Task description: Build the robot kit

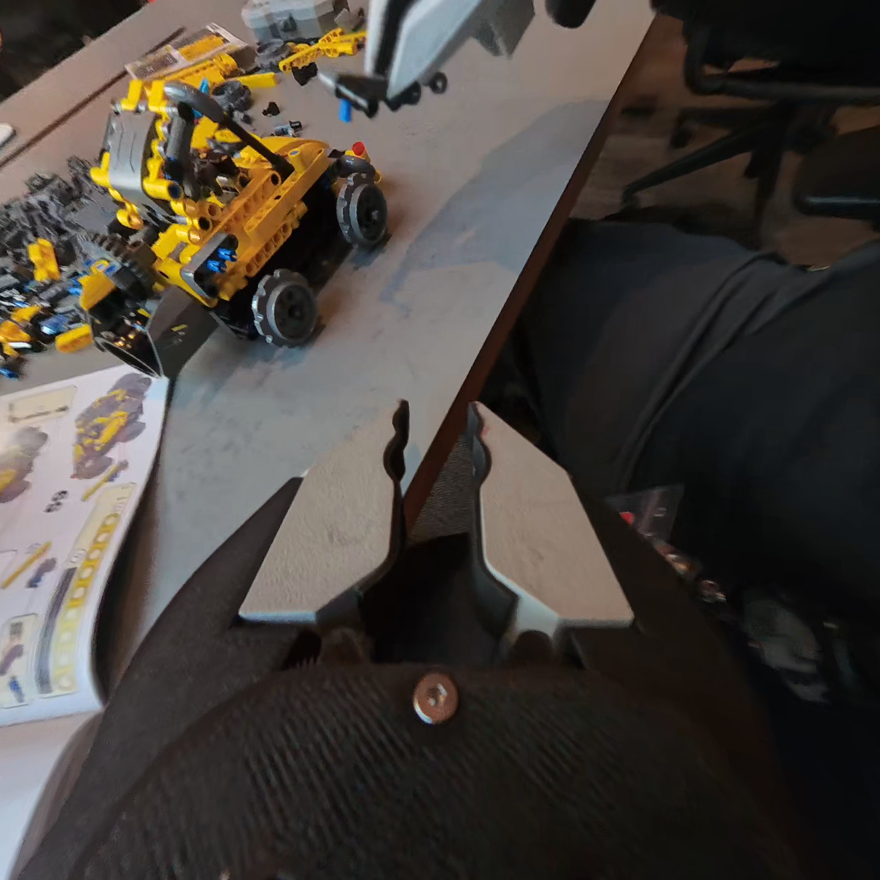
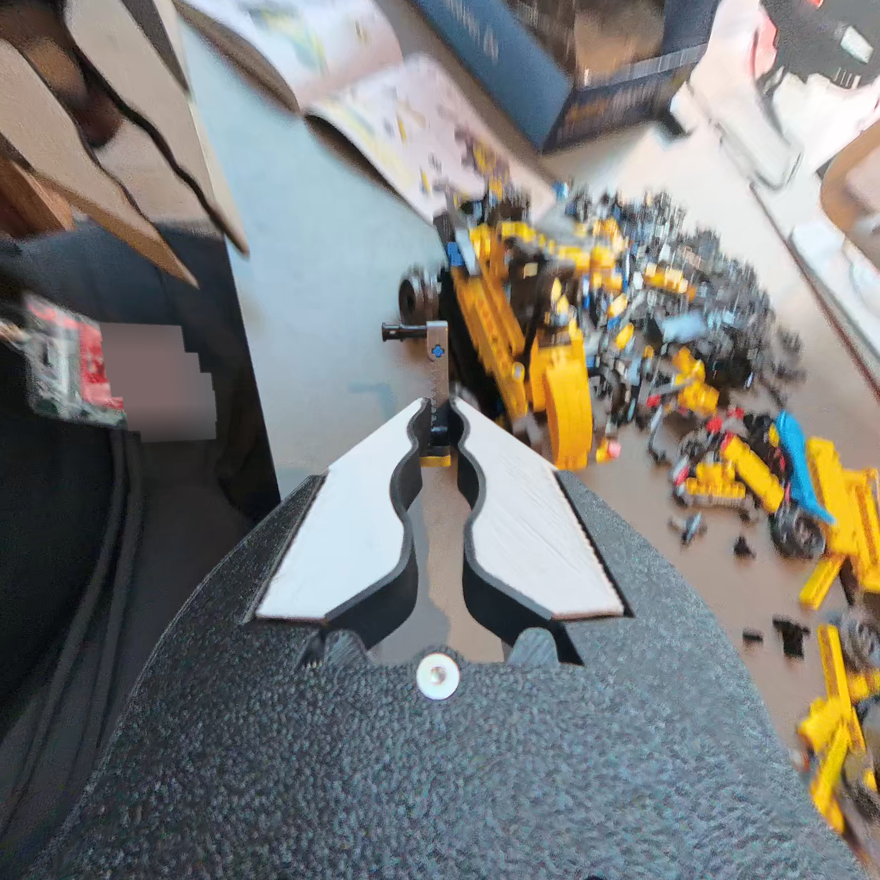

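Note:
My left gripper (image 1: 439, 419) is open and empty. It hovers over the front edge of the grey table (image 1: 428, 266). A partly built yellow brick vehicle (image 1: 228, 224) with grey wheels stands ahead of it to the left. My right gripper (image 2: 439, 409) is shut on a grey toothed bar (image 2: 438, 371) that carries a black pin (image 2: 400, 331) and a blue pin. It holds the bar above the table beside the vehicle (image 2: 524, 343). In the left wrist view the right gripper (image 1: 381, 81) and the bar (image 1: 350, 88) show at the top. The left gripper (image 2: 219, 266) shows at the upper left of the right wrist view.
An open instruction booklet (image 1: 71, 524) lies left of my left gripper. A wide pile of loose yellow, black and blue parts (image 2: 690, 309) covers the table beyond the vehicle. A dark blue box (image 2: 524, 62) stands at the back. A person in dark clothing (image 1: 690, 381) sits at the edge, with a plastic bag (image 2: 71, 362) on the lap. My hands' fingertips stand some 15 cm from each other.

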### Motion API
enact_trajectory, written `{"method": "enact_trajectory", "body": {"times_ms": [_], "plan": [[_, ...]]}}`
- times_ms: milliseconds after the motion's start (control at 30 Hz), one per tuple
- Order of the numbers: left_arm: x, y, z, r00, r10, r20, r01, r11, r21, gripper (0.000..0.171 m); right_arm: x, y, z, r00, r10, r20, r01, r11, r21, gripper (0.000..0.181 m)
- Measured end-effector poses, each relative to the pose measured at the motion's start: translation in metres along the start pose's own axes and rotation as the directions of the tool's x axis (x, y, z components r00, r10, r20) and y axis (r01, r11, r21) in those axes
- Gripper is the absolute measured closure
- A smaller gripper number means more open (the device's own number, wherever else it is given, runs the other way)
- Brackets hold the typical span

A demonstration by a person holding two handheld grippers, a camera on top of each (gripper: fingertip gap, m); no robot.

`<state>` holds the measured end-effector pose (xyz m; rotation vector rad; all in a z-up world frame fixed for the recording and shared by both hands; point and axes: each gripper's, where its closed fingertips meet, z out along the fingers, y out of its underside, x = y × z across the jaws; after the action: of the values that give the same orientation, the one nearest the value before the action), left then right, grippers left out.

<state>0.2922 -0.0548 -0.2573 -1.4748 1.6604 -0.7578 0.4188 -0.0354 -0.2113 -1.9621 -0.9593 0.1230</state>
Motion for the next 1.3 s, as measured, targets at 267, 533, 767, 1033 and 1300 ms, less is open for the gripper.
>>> {"method": "enact_trajectory", "body": {"times_ms": [267, 533, 767, 1033, 1300], "plan": [[0.003, 0.009, 0.005, 0.984, -0.102, -0.145, 0.106, 0.994, 0.022, 0.137, 0.008, -0.075, 0.023, 0.989, -0.052, 0.138, 0.030, 0.986, 0.162, 0.174], [0.000, 0.025, 0.007, 0.991, 0.055, -0.120, -0.059, 0.998, -0.034, 0.151, 0.016, -0.098, 0.040, 0.972, 0.008, 0.235, -0.055, 0.979, 0.196, 0.174], [-0.006, 0.029, 0.003, 0.994, 0.067, -0.092, -0.073, 0.995, -0.063, 0.151, 0.023, -0.079, 0.058, 0.954, 0.125, 0.274, -0.152, 0.985, 0.080, 0.175], [-0.028, 0.017, -0.005, 0.999, 0.040, -0.020, -0.041, 0.999, -0.022, 0.151, 0.023, -0.048, 0.050, 0.960, 0.168, 0.226, -0.151, 0.985, -0.088, 0.175], [-0.084, -0.017, -0.015, 0.995, -0.100, 0.014, 0.099, 0.992, 0.072, 0.121, 0.019, -0.029, 0.048, 0.955, 0.176, 0.237, -0.138, 0.976, -0.168, 0.175]]}}
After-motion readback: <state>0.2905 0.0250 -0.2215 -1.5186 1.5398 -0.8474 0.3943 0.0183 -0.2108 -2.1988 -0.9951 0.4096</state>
